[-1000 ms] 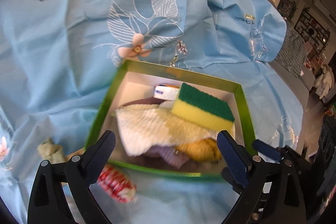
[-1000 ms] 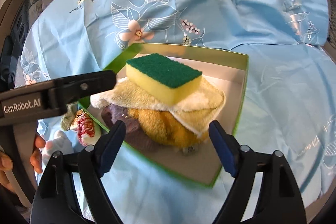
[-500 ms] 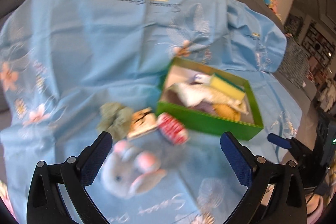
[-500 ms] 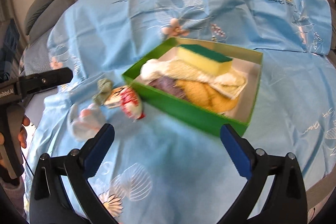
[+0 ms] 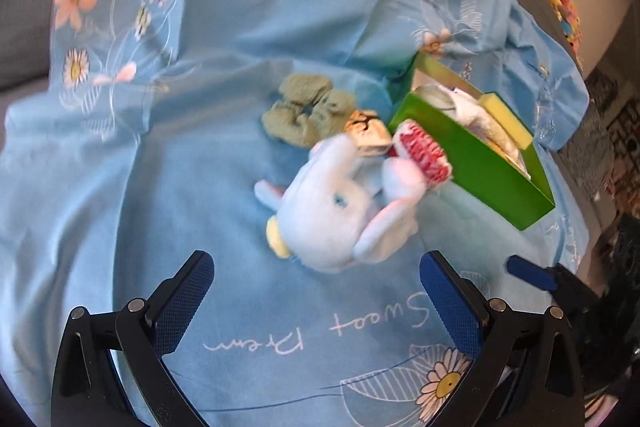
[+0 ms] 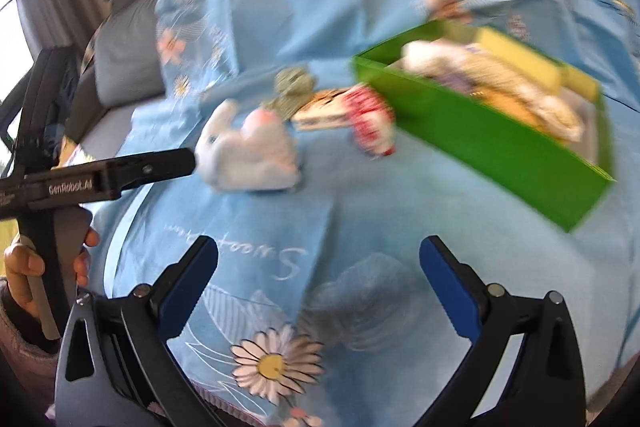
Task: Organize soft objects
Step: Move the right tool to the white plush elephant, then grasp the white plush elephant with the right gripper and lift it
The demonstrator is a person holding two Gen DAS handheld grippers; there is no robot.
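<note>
Both grippers spread, empty: left gripper (image 5: 316,291) just short of plush bunny (image 5: 340,203), right gripper (image 6: 318,271) further back. Bunny, red-white toy (image 5: 422,151), green scrunchie (image 5: 308,111) lie on blue cloth (image 5: 160,167) beside green box (image 5: 472,163); sponge (image 5: 506,121) and towels inside box.

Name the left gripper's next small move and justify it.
Probably ease the left gripper forward around the pale blue plush bunny: its jaws are open and empty, the bunny lies just ahead on the cloth, outside the green box.
</note>
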